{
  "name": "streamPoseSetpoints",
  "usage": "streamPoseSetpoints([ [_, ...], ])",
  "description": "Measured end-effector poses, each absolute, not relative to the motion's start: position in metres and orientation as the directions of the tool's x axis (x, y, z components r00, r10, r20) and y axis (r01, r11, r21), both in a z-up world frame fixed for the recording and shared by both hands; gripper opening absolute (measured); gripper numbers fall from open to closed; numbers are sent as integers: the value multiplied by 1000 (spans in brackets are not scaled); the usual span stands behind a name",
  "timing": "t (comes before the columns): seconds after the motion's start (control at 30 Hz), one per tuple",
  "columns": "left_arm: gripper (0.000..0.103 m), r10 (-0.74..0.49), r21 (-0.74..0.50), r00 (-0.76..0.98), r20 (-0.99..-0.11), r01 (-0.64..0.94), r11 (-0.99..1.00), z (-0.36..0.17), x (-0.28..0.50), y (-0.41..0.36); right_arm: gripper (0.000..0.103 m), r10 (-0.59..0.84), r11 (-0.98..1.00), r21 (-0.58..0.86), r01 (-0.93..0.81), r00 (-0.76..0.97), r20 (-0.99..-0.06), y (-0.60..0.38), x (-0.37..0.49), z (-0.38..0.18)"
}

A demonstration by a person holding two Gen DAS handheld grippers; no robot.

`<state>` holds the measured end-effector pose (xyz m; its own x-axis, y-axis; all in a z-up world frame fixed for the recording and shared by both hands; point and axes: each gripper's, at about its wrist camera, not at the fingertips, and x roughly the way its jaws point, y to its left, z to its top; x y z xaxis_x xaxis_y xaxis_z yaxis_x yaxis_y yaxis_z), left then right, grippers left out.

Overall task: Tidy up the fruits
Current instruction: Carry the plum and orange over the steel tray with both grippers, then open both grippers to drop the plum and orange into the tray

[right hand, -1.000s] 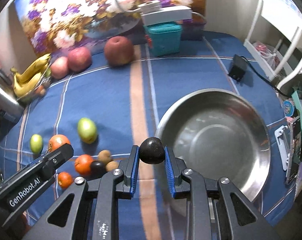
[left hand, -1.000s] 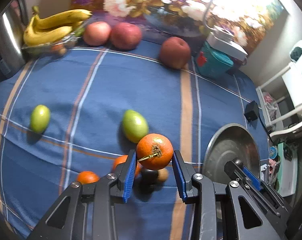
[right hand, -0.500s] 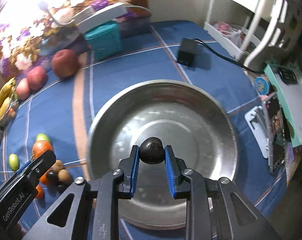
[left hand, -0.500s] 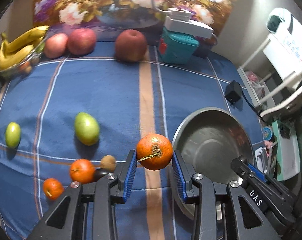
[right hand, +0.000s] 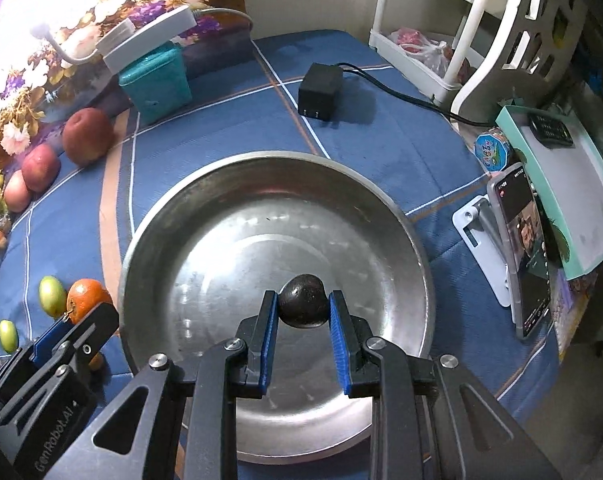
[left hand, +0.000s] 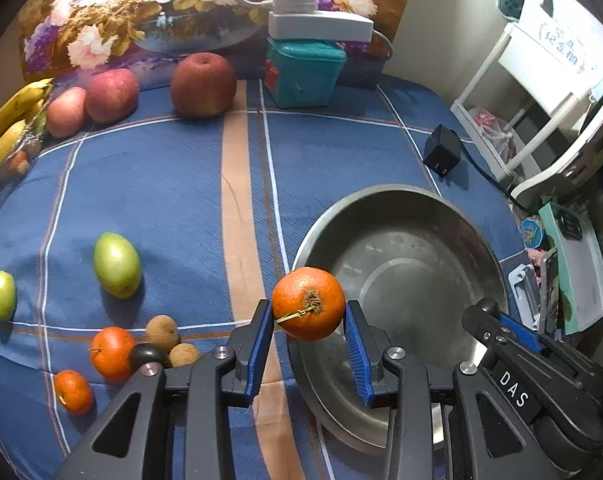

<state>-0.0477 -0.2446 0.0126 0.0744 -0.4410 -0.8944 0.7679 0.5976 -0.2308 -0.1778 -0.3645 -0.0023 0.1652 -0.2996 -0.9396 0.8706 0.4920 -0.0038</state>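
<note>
The left gripper [left hand: 307, 344] held an orange [left hand: 308, 303] tight between its blue fingers [left hand: 259, 346], the fruit hanging over the near left rim of the steel bowl [left hand: 441, 216]. The right gripper [right hand: 303, 332] pinched a small dark fruit [right hand: 302, 306] between narrow fingers, over the bare floor of the bowl, which lay ahead of and below the fingertips.

The orange looked to be the riskier of the two. It sat right above the rim, so if let go there it could strike the edge and roll out onto the blue cloth to the left of the fingers, toward the small fruits [left hand: 157, 344] gathered there. Both fruits were round and held only at their widest part, so a slight loosening might let either slip early. The two grippers were also close together over one bowl and could knock each other.

How high either fruit hung above the metal could not be judged. The near part of the bowl was hidden behind the gripper bodies in both views. What kind of fruit the dark one was stayed unclear.
</note>
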Motion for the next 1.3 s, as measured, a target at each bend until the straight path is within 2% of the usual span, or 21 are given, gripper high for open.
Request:
streamPoseSetpoints([
  [0.6,39,-419,-210,65,-905,791,575,1,-60,-257,29,-277,436,-26,900,107,-955,-379,-191,-19],
  [0.73,41,-411,-205,66,-909,788,581,1,-59,-257,48,-285,432,-26,902,109,-952,-381,-190,-17],
  [0.8,55,-413,-205,69,-908,787,582,2,-59,-257,55,-287,426,-22,905,112,-951,-382,-191,-16],
  [0.83,59,-418,-205,73,-906,786,583,3,-59,-257,57,-287,424,-20,906,113,-951,-383,-192,-16],
  [0.93,61,-426,-204,79,-901,789,579,6,-59,-256,64,-290,418,-18,908,115,-950,-384,-193,-15],
  [1.03,67,-424,-197,90,-901,787,584,8,-58,-255,67,-293,418,-11,908,123,-948,-385,-194,-14],
  [1.23,86,-387,-148,144,-911,761,631,9,-51,-250,72,-302,422,-11,907,129,-945,-385,-194,-12],
  [1.3,98,-380,-132,169,-909,748,650,9,-46,-246,78,-305,423,-15,906,127,-944,-385,-194,-13],
])
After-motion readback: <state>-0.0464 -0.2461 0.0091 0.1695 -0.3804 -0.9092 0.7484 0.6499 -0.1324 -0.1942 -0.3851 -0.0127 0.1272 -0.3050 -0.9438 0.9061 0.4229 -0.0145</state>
